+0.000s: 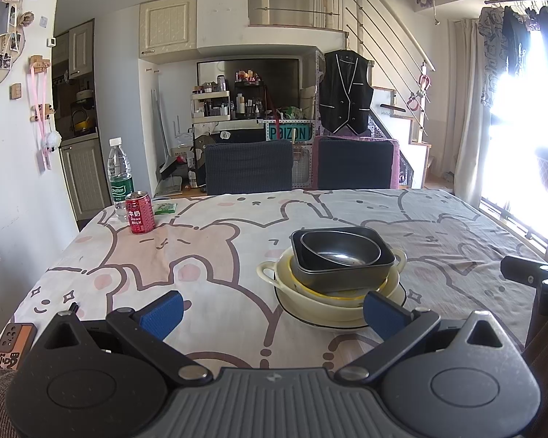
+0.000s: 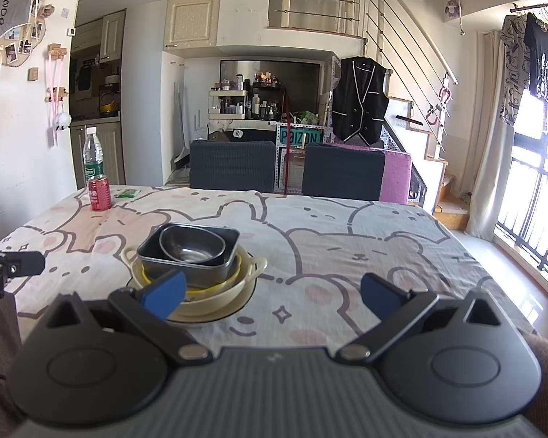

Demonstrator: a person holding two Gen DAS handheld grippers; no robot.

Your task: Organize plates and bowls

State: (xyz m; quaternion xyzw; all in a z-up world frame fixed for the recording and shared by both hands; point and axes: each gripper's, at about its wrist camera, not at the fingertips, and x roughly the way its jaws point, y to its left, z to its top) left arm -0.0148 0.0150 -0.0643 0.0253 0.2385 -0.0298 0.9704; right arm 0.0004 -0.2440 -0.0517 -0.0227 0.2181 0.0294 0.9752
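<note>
at frame centre the dishes [image 1: 341, 273] sat nested in one stack — left gripper [image 1: 272, 312] and right gripper [image 2: 272, 292] both gaped wide, empty; stage unclear.

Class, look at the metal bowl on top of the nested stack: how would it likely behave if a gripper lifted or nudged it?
The metal bowl looks thin and shiny, so probably light, stiff and slippery. It sits tilted in the dark square pan, so a nudge may rock or slide it.
</note>
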